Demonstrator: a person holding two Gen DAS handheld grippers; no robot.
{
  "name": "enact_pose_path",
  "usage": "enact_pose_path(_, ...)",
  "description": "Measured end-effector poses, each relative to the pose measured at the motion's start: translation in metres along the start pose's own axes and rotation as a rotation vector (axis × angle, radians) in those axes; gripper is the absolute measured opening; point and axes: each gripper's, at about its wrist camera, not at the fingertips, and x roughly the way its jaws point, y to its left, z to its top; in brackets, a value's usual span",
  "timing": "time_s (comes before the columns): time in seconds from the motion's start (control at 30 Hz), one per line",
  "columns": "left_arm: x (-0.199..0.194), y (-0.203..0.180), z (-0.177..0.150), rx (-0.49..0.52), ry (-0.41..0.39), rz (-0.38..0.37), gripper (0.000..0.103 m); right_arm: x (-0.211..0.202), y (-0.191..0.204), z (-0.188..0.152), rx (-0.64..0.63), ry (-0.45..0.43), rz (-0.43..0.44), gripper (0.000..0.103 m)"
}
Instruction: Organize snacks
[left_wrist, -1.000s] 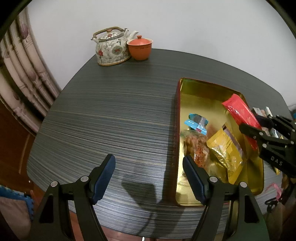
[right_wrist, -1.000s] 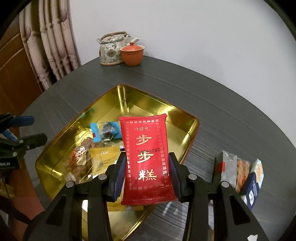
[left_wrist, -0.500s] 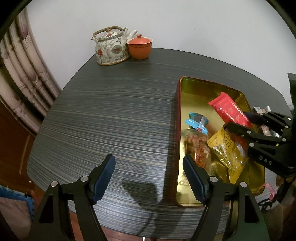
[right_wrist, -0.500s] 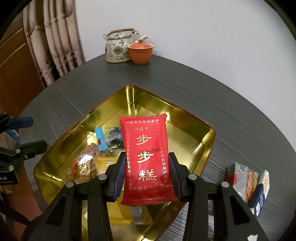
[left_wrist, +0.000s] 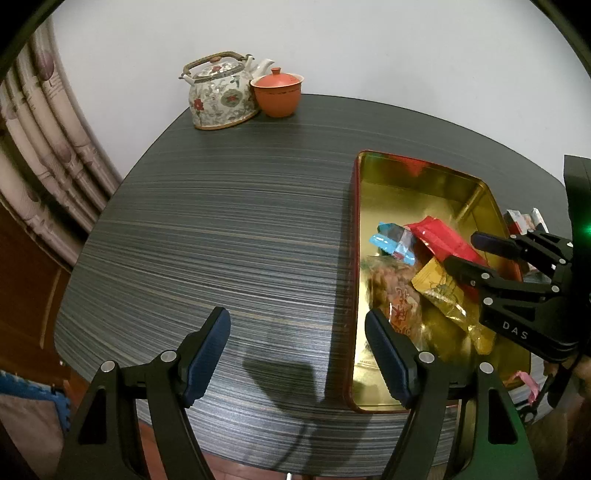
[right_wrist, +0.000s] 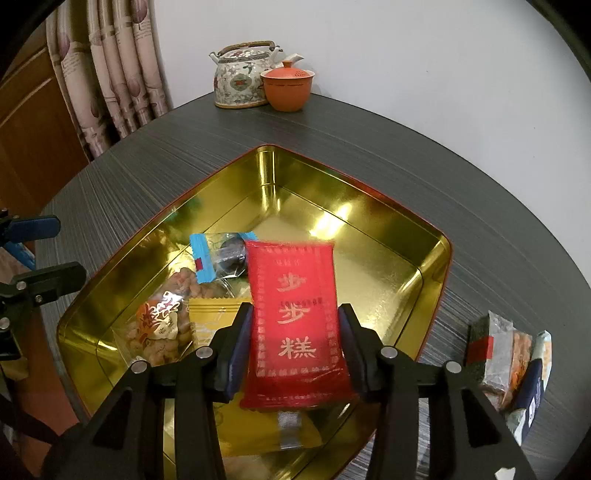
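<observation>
One glossy red packet (right_wrist: 295, 317), gold-lettered

Yellow packet (right_wrist: 212, 321) partly hidden behind red packet (right_wrist: 295, 321); red packet print blurred.

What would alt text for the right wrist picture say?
The right tool grips a red snack packet above a gold tin already holding three snacks. More packets lie on the dark table.
</observation>
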Motion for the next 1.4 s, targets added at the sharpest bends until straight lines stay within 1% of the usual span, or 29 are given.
enact_pose_path(0.07, 0.001, -0.001, -0.001, 0.003, 0.0, 0.002, 0.076, -0.002, 0.0, -0.001, 0.002, -0.007, 0.005, 0.044)
enact_pose_path(0.17, 0.002, -0.002, -0.001, 0.007, 0.002, 0.004, 0.076, -0.008, 0.001, -0.002, 0.008, -0.018, 0.013, 0.048)
enact_pose_path(0.4, 0.002, -0.002, -0.001, 0.008, 0.002, 0.005, 0.076, -0.036, -0.003, -0.006, 0.026, -0.06, 0.032, 0.05)
enact_pose_path(0.57, 0.001, -0.003, -0.001, 0.007, 0.003, 0.009, 0.076, -0.062, -0.02, -0.018, 0.035, -0.081, 0.016, 0.05)
enact_pose_path(0.67, 0.001, -0.003, -0.001, 0.007, 0.003, 0.008, 0.076, -0.077, -0.038, -0.03, 0.048, -0.087, -0.019, 0.05)
enact_pose_path(0.8, 0.001, -0.003, -0.001, 0.009, 0.003, 0.009, 0.076, -0.094, -0.075, -0.05, 0.081, -0.076, -0.074, 0.053)
enact_pose_path(0.9, 0.001, -0.002, -0.002, 0.012, 0.004, 0.011, 0.076, -0.104, -0.106, -0.069, 0.123, -0.052, -0.104, 0.055)
enact_pose_path(1.0, 0.001, -0.002, -0.002, 0.016, 0.006, 0.016, 0.076, -0.11, -0.134, -0.089, 0.161, -0.022, -0.113, 0.057)
enact_pose_path(1.1, 0.002, -0.003, -0.002, 0.022, 0.008, 0.027, 0.076, -0.114, -0.154, -0.109, 0.193, 0.002, -0.098, 0.057)
enact_pose_path(1.2, 0.004, -0.005, -0.002, 0.026, 0.012, 0.033, 0.076, -0.111, -0.161, -0.124, 0.191, 0.03, -0.08, 0.057)
enact_pose_path(1.33, 0.005, -0.006, -0.001, 0.027, 0.016, 0.042, 0.076, -0.103, -0.152, -0.132, 0.151, 0.052, -0.034, 0.057)
enact_pose_path(1.4, 0.006, -0.005, -0.001, 0.023, 0.018, 0.045, 0.076, -0.1, -0.142, -0.134, 0.118, 0.056, -0.031, 0.057)
